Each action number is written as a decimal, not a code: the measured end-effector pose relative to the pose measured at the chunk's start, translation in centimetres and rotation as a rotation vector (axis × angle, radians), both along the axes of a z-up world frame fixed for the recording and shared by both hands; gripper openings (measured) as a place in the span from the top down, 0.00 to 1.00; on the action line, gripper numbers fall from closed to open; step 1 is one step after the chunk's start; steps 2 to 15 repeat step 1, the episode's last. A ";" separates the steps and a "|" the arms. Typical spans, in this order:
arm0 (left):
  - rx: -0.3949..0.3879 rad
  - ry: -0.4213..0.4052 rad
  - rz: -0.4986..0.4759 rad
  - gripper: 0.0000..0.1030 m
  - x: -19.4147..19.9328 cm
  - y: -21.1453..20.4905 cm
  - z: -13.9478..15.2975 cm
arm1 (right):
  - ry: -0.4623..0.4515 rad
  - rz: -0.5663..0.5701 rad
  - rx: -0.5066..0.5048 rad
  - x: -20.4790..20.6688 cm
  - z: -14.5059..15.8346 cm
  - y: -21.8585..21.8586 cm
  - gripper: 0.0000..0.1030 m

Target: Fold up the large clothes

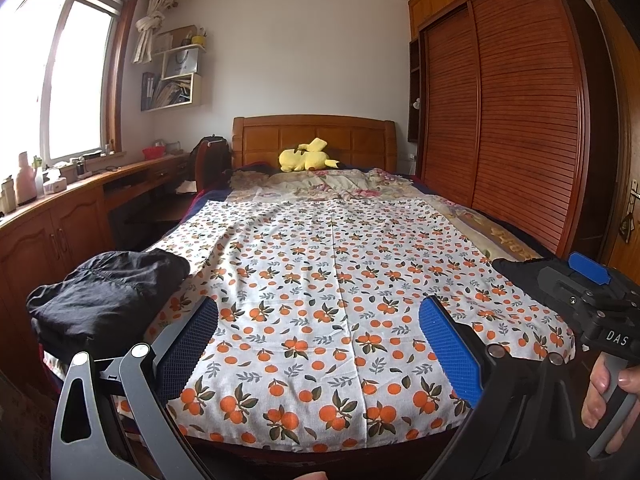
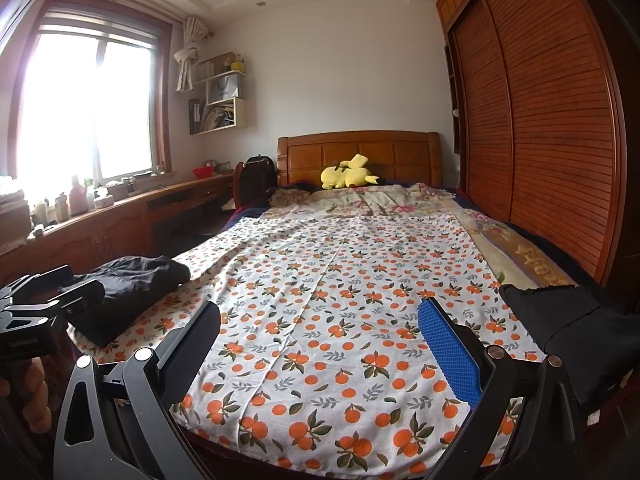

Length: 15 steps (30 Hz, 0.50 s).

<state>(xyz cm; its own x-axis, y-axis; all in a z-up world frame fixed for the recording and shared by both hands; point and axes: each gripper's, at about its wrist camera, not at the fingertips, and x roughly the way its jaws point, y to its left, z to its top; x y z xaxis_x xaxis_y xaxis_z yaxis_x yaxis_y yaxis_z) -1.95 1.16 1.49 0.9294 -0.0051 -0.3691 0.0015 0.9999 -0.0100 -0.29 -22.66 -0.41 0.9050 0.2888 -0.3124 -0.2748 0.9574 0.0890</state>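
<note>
While black clothes [image 1: 108, 300] flank it, the sheet [image 1: 332, 280] lies flat.

The only lettering that reads clearly is "DAS", white on a small black plate on the body of the right tool [image 1: 592, 300], seen from the left wrist. A faint label on the left tool [image 2: 36, 320] is too blurred to read.

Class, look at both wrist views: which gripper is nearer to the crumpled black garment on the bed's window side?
Left. The left gripper hovers just beside the black garment, jaws open. The right gripper hangs farther toward the wardrobe side, with the left one between it and the garment.
</note>
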 end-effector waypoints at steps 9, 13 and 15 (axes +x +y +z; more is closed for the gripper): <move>-0.001 0.000 0.000 0.02 0.0 0.1 0.0 | 0.000 -0.001 0.000 0.0 0.0 0.0 0.07; -0.001 0.000 0.000 0.02 0.0 0.1 0.0 | 0.000 -0.001 0.000 0.0 0.0 0.0 0.07; -0.001 0.000 0.000 0.02 0.0 0.1 0.0 | 0.000 -0.001 0.000 0.0 0.0 0.0 0.07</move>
